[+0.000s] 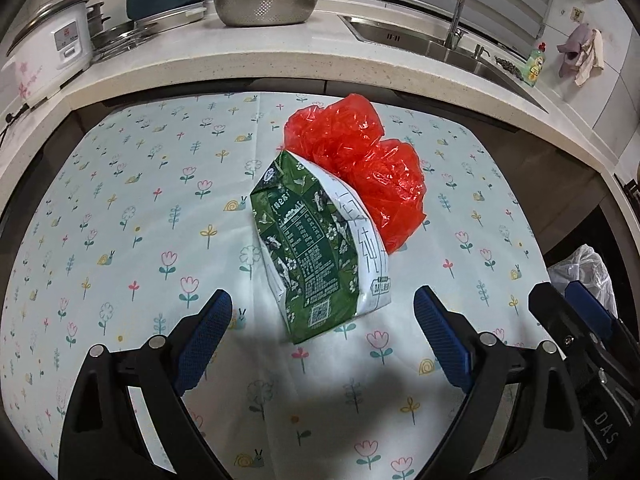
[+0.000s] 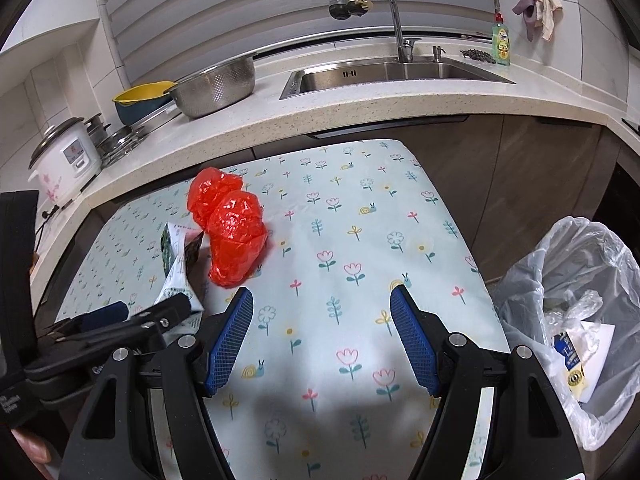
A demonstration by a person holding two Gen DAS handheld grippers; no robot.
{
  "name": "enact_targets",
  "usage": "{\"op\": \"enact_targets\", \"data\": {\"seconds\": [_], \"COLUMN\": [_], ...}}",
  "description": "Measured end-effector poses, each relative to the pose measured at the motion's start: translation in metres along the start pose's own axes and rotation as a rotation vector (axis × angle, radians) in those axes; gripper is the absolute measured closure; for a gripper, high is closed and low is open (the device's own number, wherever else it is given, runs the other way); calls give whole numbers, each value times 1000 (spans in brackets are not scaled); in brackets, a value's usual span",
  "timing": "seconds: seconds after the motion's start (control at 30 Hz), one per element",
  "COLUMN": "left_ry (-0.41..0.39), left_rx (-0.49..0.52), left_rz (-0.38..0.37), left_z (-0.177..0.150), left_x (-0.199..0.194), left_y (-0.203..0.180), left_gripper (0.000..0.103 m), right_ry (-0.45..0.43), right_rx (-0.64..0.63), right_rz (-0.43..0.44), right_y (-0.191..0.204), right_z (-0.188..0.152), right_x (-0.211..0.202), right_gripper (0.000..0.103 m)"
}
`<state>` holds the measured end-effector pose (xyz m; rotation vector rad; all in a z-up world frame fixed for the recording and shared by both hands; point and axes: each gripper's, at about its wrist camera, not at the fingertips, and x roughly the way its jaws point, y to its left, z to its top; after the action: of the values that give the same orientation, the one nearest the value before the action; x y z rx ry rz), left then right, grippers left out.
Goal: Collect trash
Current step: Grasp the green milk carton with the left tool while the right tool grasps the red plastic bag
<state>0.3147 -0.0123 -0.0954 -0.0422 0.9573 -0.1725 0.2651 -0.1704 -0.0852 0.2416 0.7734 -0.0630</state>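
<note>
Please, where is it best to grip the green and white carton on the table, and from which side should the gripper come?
Probably across the near end of the carton, coming from above and from the near side. It lies flat and crushed, its long axis pointing away toward the red bag, which touches its far end. The left gripper is open, one finger on each side of that end, so closing across the width looks easiest.

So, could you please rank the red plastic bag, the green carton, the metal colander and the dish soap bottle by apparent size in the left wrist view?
1. green carton, nearest the camera
2. red plastic bag
3. metal colander
4. dish soap bottle
</note>
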Motion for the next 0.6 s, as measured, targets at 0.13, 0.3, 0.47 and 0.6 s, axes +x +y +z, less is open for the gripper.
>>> {"op": "enact_targets", "data": {"seconds": [0.13, 0.3, 0.47, 0.6], "left_ry": [39, 38, 7, 0], "left_rx": [20, 17, -3, -58], "left_rz": [-9, -56, -43, -44], "left_z": [4, 4, 13, 21], "left_x": [17, 15, 4, 4], "left_y": [-2, 10, 27, 50], "left_gripper": [35, 51, 58, 59], "right_ry": [4, 13, 33, 60], "right_rx": [-15, -33, -48, -77], "right_rz": [1, 27, 68, 79], "right_y": [4, 17, 36, 53], "right_z": [8, 16, 23, 27], "right_x": [12, 28, 51, 73], "right_gripper": [34, 34, 34, 34]}}
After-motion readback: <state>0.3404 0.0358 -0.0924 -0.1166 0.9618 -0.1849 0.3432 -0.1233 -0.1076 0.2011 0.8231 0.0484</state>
